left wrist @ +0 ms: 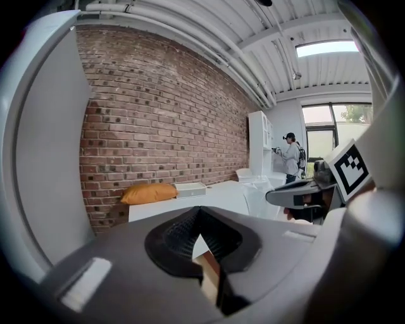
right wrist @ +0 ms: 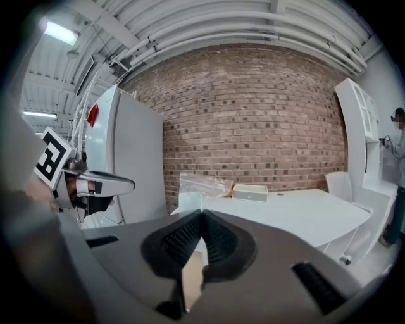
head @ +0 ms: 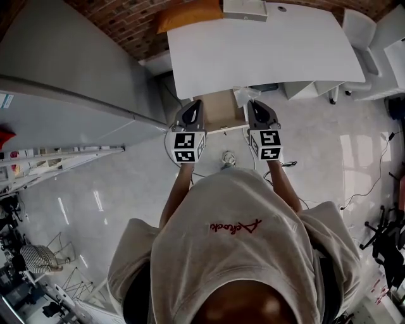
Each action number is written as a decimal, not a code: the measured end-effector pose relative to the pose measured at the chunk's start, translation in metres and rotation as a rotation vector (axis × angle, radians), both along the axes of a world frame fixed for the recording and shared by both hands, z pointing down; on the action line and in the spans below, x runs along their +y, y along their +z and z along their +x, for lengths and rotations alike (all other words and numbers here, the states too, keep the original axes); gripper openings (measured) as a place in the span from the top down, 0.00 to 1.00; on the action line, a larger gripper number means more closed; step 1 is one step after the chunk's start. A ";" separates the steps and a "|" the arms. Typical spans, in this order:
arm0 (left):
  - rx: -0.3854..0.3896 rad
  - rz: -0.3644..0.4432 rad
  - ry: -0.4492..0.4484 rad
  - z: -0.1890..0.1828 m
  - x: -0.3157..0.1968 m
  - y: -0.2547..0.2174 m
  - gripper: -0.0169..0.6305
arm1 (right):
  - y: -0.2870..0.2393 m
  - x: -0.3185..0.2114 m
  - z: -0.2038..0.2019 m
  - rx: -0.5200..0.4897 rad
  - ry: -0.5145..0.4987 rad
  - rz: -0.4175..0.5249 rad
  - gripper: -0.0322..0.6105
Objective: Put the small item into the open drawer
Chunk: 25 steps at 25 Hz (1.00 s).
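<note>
Two grippers level at the open drawer

The left hand-held gripper (head: 193,107) and right hand-held gripper (head: 256,106) are side by side, each with jaws pressed together and empty. The wooden drawer (head: 221,109) is pulled out between their tips, under the white desk (head: 266,50).

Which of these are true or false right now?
1. Both the left gripper and the right gripper have their jaws together, gripping nothing. True.
2. The orange cushion lies on the floor beside the drawer. False: it is at the far end of the white table, by the brick wall.
3. The drawer stands open at the table's near edge, between the grippers. True.
4. The white box is inside the drawer. False: it sits on the tabletop near the cushion.
</note>
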<state>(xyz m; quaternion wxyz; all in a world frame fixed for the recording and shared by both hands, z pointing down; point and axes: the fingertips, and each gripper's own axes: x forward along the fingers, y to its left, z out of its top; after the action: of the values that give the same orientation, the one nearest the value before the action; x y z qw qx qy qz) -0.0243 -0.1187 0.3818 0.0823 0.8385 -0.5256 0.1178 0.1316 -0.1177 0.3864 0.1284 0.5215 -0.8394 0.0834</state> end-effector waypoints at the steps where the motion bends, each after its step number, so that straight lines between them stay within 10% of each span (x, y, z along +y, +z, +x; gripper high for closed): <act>1: -0.001 -0.001 0.004 0.003 -0.008 0.001 0.97 | 0.001 -0.008 0.002 0.000 0.000 -0.001 0.93; 25: -0.013 0.005 -0.078 -0.025 -0.069 0.003 0.97 | 0.013 -0.080 -0.015 -0.012 -0.055 -0.014 0.93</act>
<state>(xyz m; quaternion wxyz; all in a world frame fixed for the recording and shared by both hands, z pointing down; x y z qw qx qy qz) -0.0498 -0.1881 0.3853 0.0811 0.8169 -0.5586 0.1187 0.1162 -0.1979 0.3990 0.1291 0.4968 -0.8536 0.0888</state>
